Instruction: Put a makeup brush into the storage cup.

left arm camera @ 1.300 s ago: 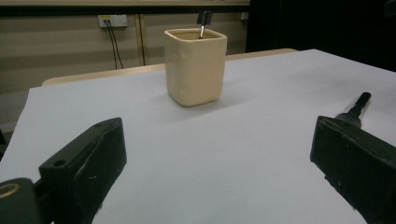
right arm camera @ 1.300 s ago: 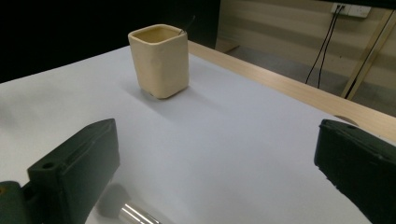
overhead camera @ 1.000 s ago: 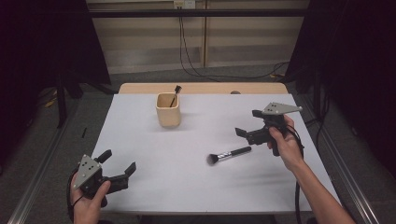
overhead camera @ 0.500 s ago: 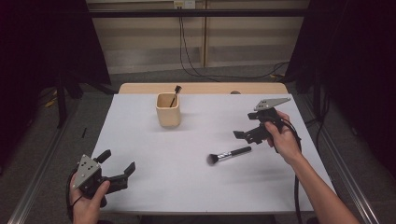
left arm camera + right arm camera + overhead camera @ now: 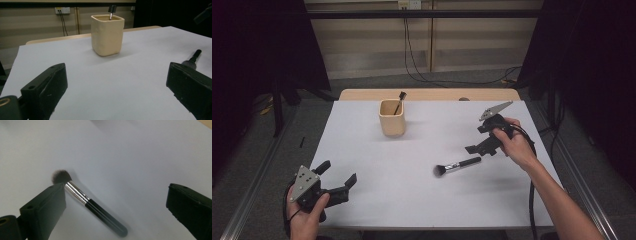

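High view first: my right gripper (image 5: 478,141) hangs right of centre in the frame, tilted down, jaws spread wide with nothing between them. The makeup brush (image 5: 457,165) lies flat on the white table cover (image 5: 412,200) just below and left of those jaws, bristles toward the left, black handle toward the gripper, not touching it as far as I can see. My left gripper (image 5: 337,174) sits at the lower left, near the table's front edge, jaws parted and empty. The beige cup (image 5: 392,117) stands upright in the upper middle, with a second brush (image 5: 399,101) leaning out of it.

Left gripper view now: both black jaws frame the bottom corners, far apart, empty. The cup (image 5: 107,34) is upper centre, the second brush's tip (image 5: 112,10) poking above its rim. The loose brush's handle (image 5: 192,59) peeks at the right edge, just above the right jaw.

Right gripper view: jaws released and wide, and the makeup brush (image 5: 90,205) lies on the white surface between them, nearer the left jaw, dark bristles at upper left, handle running to lower centre.
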The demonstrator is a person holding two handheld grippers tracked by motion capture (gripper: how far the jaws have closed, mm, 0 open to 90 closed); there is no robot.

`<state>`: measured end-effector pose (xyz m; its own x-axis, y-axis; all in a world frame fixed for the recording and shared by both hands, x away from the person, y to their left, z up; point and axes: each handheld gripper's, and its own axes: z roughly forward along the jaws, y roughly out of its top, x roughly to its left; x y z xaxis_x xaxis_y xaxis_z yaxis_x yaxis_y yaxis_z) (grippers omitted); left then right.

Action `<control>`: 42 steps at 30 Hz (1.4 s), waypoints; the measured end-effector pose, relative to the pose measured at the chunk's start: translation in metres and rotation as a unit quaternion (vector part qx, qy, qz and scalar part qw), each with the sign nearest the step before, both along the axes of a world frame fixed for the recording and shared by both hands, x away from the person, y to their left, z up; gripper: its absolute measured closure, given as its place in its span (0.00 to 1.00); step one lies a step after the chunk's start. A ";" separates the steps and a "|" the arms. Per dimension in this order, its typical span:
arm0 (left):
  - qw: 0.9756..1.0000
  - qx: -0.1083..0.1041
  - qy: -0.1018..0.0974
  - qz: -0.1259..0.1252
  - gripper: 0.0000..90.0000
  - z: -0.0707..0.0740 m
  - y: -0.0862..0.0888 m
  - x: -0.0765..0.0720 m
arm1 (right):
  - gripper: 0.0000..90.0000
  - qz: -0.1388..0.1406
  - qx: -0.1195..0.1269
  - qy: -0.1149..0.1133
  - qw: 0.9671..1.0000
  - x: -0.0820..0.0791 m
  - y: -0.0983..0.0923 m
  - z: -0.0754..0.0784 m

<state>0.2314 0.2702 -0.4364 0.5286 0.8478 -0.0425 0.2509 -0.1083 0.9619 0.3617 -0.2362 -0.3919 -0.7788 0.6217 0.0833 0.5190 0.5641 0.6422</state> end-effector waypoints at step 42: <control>1.000 0.005 0.001 -0.003 0.04 0.000 0.001 0.001 | 0.10 0.107 -0.178 0.076 0.975 0.016 0.015 -0.028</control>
